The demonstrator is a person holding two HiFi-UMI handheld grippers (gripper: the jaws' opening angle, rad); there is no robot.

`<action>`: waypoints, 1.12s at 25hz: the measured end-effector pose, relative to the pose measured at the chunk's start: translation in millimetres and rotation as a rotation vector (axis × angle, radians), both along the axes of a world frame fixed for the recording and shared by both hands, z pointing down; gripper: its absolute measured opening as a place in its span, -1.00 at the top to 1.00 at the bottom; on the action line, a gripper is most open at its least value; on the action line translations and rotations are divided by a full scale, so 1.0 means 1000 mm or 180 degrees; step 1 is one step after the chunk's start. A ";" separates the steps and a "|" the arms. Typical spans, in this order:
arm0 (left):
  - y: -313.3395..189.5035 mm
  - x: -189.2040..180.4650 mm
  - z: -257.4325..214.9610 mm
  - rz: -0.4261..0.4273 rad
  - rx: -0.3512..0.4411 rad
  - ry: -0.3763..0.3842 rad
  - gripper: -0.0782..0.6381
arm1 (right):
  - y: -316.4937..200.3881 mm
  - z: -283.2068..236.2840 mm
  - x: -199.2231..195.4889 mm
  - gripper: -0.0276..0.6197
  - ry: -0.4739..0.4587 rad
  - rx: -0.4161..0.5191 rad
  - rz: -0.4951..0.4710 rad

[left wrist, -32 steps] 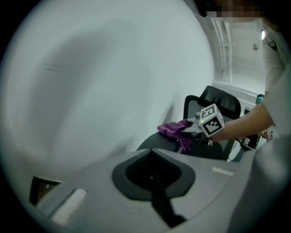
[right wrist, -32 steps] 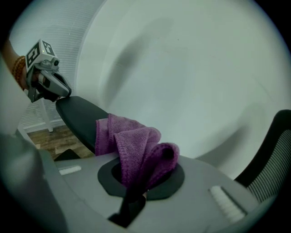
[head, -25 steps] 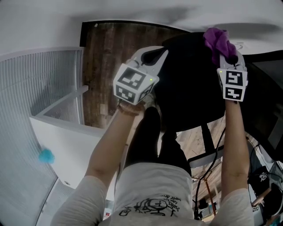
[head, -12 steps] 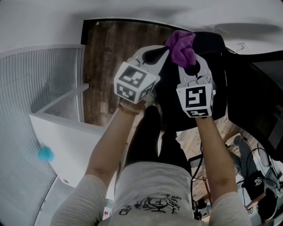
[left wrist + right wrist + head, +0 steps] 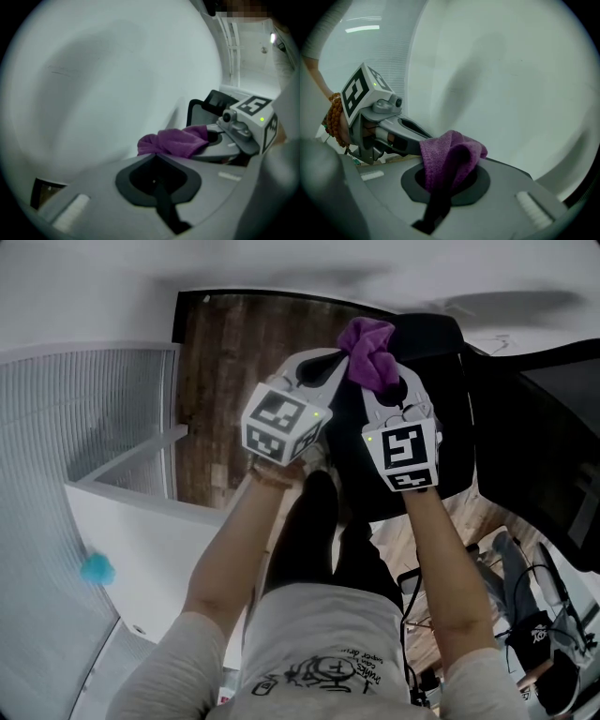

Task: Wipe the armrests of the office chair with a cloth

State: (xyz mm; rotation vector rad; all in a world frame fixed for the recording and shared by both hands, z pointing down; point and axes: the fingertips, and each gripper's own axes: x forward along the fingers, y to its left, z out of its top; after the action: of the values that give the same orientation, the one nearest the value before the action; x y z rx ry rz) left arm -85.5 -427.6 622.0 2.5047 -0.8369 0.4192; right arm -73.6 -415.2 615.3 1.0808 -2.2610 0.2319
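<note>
A bunched purple cloth sticks out of my right gripper, which is shut on it; the cloth fills the right gripper view's foreground between the jaws. My left gripper is close beside it on the left, jaws closed together with nothing held. The left gripper view shows the cloth just beyond its tips. The black office chair lies under and behind both grippers. No armrest can be told apart.
Dark wooden floor shows at upper middle. A white slatted panel and a white ledge stand at left, with a small teal object. Another black surface and cables fill the right side.
My right gripper has carried the purple cloth leftward, from the chair's right side to right beside the left gripper. The left gripper has barely moved.
</note>
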 end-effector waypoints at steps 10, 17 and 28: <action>0.026 0.015 -0.120 -0.0051 0.0316 0.0154 0.78 | 0.026 -0.095 0.036 0.84 -0.0380 0.0160 0.0150; 0.037 0.041 -0.250 -0.0092 0.0529 0.0386 0.78 | 0.040 -0.206 0.080 0.84 -0.0660 0.0270 0.0232; 0.083 0.090 -0.412 -0.0003 0.0848 0.0643 0.78 | 0.080 -0.396 0.119 0.84 -0.1118 0.0677 0.0075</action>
State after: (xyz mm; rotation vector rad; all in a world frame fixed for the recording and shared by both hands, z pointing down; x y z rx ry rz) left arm 4.9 -344.3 210.2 2.7310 -0.8605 0.0530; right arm 45.1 -334.8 219.1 1.2574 -2.6337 0.2072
